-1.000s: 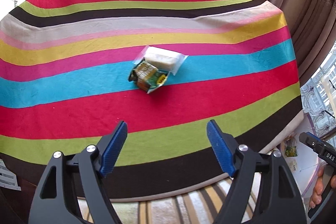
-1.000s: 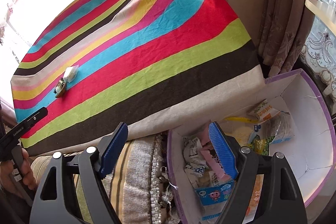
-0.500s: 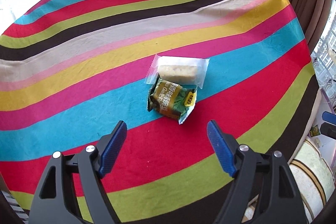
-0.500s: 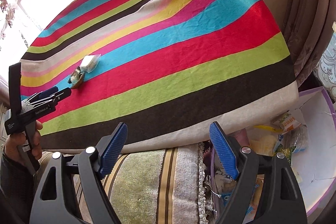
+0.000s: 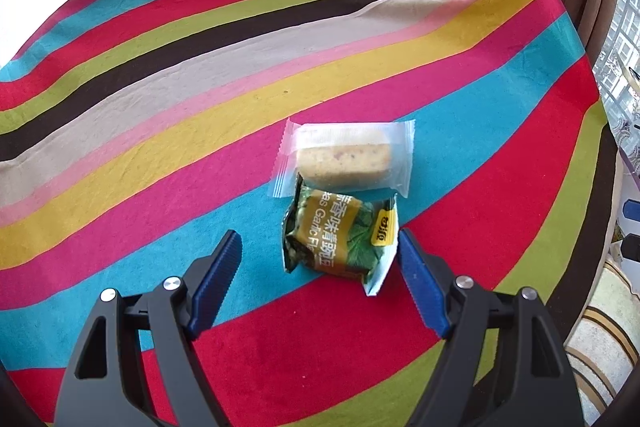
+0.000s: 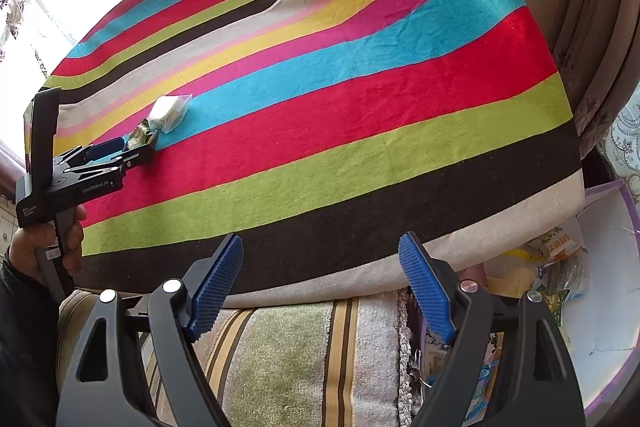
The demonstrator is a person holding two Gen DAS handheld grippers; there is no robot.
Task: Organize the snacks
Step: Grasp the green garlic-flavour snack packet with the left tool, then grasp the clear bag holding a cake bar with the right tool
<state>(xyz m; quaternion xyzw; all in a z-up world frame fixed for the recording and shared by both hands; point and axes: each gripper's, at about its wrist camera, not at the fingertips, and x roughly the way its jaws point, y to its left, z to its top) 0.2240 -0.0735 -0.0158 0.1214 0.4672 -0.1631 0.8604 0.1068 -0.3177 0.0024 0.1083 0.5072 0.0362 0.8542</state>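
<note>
Left claw (image 5: 320,259): its blue fingers are standing wide apart and pressing on nothing; the green snack packet is sitting between them, nearer the right finger, whose tip is just beside the packet's edge.
Green snack packet (image 5: 340,241): it is lying flat on the blue and red stripes of the striped cloth, at 12 o'clock from the left claw.
Clear-wrapped cake (image 5: 344,159): it is lying at 12 o'clock from the green packet, its lower edge touching or overlapping the packet's top.
Right claw (image 6: 320,283): its fingers are spread apart and gripping nothing, hanging over the near edge of the bench.
Striped cloth (image 6: 320,87): it is covering the bench.
Snack box (image 6: 600,307): it is sitting at 3 o'clock from the right claw, off the bench's edge, with several wrapped snacks lying inside.
Person's hand (image 6: 48,247): it is gripping the left claw's handle at 9 o'clock in the right wrist view.
</note>
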